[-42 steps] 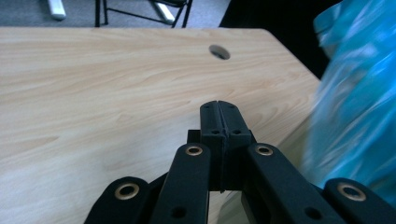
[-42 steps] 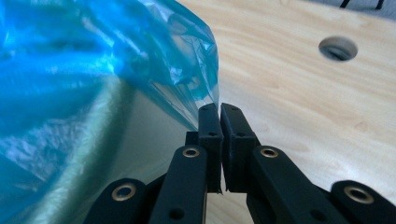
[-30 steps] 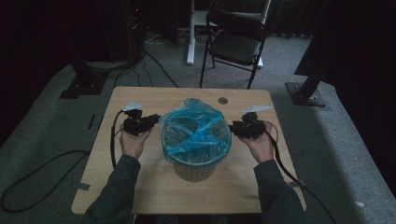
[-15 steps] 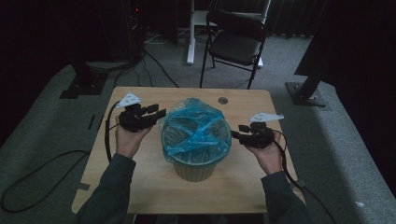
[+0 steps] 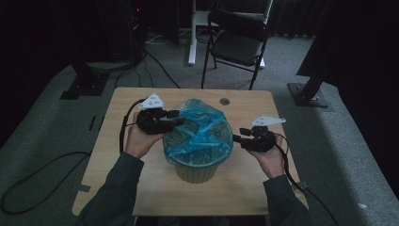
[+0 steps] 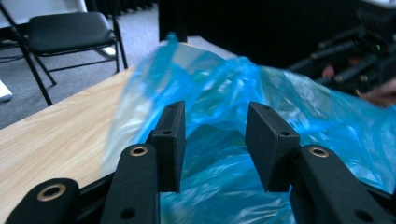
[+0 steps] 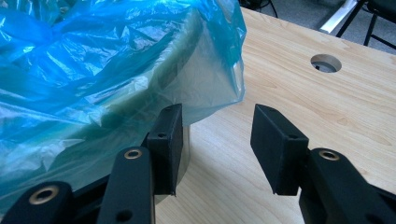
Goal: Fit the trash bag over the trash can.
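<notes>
Nearest the person, the bin [image 5: 195, 165] is standing mid-table [image 5: 141, 188], its body half hidden under the blue bag [image 5: 200, 129]. The right gripper [image 5: 237, 140] is hovering beside the rim, jaws wide and empty. The left gripper [image 5: 181, 117] is poised over the blurred bag, jaws having just narrowed slightly, nothing gripped. A chair [image 5: 237, 44] is standing beyond.

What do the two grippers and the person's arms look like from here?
Both the left gripper and the right gripper are black, each topped by a pale grey three-cornered plate and trailing a black cable. Up close their jaws are flat, rectangular black pads on arms with brass-coloured rivets. The person wears dark grey-green long sleeves.
</notes>
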`<state>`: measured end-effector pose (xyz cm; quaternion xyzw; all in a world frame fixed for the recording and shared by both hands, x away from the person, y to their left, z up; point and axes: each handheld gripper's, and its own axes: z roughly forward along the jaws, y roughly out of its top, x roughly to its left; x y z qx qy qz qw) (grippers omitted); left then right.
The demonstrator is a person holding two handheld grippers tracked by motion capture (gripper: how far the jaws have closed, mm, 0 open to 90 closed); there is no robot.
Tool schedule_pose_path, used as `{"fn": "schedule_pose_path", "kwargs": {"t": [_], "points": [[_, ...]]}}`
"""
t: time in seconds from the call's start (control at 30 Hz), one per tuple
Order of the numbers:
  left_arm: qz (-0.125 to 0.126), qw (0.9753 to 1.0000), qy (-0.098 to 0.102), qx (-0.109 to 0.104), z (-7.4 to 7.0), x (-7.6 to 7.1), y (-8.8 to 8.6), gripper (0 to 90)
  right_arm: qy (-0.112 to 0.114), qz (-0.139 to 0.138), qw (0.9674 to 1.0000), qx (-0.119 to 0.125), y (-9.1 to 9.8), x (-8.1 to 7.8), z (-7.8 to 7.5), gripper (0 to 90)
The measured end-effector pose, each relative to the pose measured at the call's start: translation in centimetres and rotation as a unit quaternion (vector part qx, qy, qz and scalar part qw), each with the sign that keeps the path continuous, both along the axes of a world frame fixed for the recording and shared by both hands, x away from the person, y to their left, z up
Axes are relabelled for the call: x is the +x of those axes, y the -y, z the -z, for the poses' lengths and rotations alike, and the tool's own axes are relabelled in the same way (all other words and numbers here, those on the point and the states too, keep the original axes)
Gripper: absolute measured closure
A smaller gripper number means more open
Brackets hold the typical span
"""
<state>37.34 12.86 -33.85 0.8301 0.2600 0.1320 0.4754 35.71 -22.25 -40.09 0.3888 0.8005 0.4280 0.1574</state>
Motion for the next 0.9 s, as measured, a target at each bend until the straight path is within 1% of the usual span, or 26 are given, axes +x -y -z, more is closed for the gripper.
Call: {"fn": "schedule_pose_path", "kwargs": {"t": [0.03,0.1,0.13,0.17,0.2,0.23,0.37,0.4,0.43,0.57,0.6,0.63,0.67,0.73,0.8,0.87,0.9], "points": [[0.005,1.0,0.001,0.009,-0.1,0.0,0.4,59.4,0.0,-0.001,1.0,0.0,0.0,0.0,0.1,53.5],[0.017,0.9992,0.001,0.036,-0.3,0.0,1.3,59.5,0.0,-0.002,1.0,0.0,0.0,0.0,0.2,53.5],[0.02,0.9988,0.003,0.045,-0.3,0.0,1.7,59.5,0.0,-0.003,1.0,0.0,0.0,0.0,0.2,53.5],[0.025,0.9978,0.004,0.061,-0.4,0.0,2.2,59.6,0.0,-0.003,1.0,0.0,0.0,0.0,0.2,53.5],[0.025,0.9978,0.004,0.061,-0.4,0.0,2.2,59.5,0.0,-0.003,1.0,0.0,0.0,0.0,0.2,53.5],[0.035,0.9961,0.004,0.081,-0.5,0.0,3.0,59.5,-0.001,-0.003,1.0,-0.001,0.0,0.0,0.3,53.5],[0.056,0.9908,0.003,0.123,-0.5,0.0,4.4,60.0,-0.002,-0.002,1.0,0.002,0.2,-0.1,0.5,53.5],[0.056,0.9908,0.003,0.123,-0.5,0.0,4.4,60.0,-0.002,-0.002,1.0,0.002,0.2,-0.1,0.5,53.5],[0.061,0.9892,0.001,0.133,-0.4,0.0,4.8,60.0,-0.002,-0.001,1.0,0.002,0.3,-0.1,0.6,53.5],[0.064,0.9856,-0.002,0.156,-0.1,0.2,5.5,60.0,-0.003,0.0,1.0,0.004,0.4,-0.2,0.7,53.6],[0.065,0.9841,-0.003,0.165,0.0,0.3,5.7,60.0,-0.002,0.0,1.0,0.004,0.5,-0.2,0.8,53.6],[0.065,0.9841,-0.003,0.165,0.0,0.3,5.7,60.0,-0.002,0.0,1.0,0.004,0.5,-0.2,0.8,53.6],[0.065,0.98,-0.003,0.188,0.4,0.4,6.2,60.0,-0.002,0.001,1.0,0.004,0.5,-0.2,0.8,53.6],[0.065,0.9771,-0.006,0.202,0.7,0.6,6.6,59.9,-0.002,0.001,1.0,0.006,0.6,-0.2,0.9,53.6],[0.062,0.9725,-0.006,0.225,1.1,0.8,7.2,59.5,-0.004,0.002,1.0,0.007,0.6,-0.3,1.0,53.6],[0.063,0.9663,-0.006,0.25,1.6,0.9,7.7,58.7,-0.004,0.002,1.0,0.006,0.6,-0.3,1.1,53.6],[0.065,0.9622,-0.006,0.264,1.8,0.9,8.1,58.2,-0.004,0.002,1.0,0.006,0.6,-0.3,1.1,53.6]]}}
